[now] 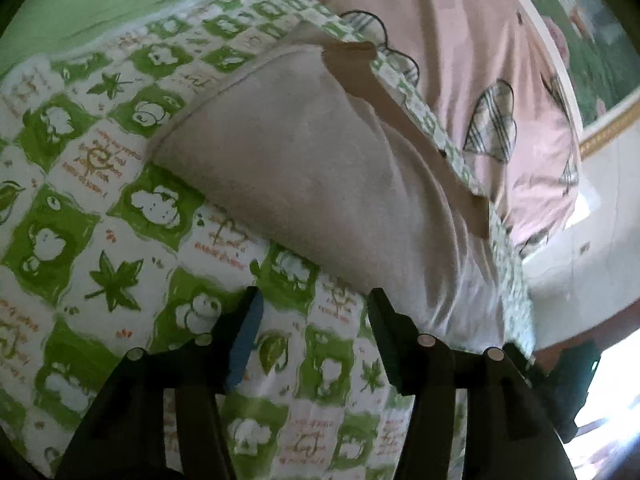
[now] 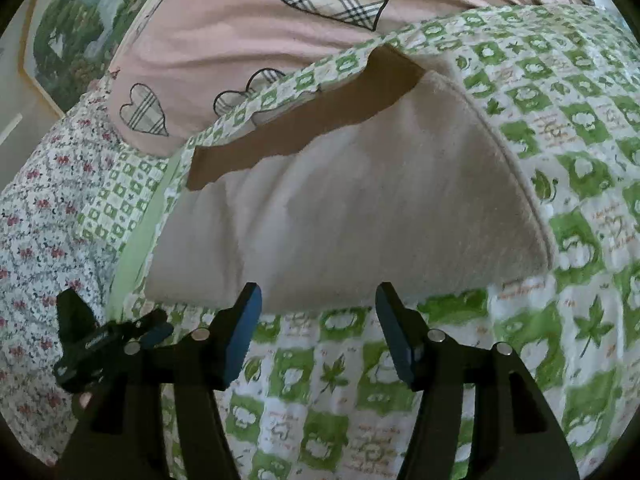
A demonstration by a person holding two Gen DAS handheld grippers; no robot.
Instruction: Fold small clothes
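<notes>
Green-and-white quilt (image 2: 400, 360) is lying under everything, and we are hovering both grippers just short of the pale garment (image 2: 340, 208).

We are holding the left gripper (image 1: 312, 300) and the right gripper (image 2: 318, 298) with jaws parted and nothing between the pads, each aimed down at the near edge of the beige folded cloth, which is resting flat on the quilt with a brown panel (image 2: 304, 120) showing along its far side, just before the pink heart-print bedding (image 2: 240, 40). We are judging that the next pinch could be catching the soft quilt along with the hem, dragging the bedcover up. Uneven grips at the two ends could also be skewing the fold, and the thick layers could be sliding apart if we are seizing only the top one.
</notes>
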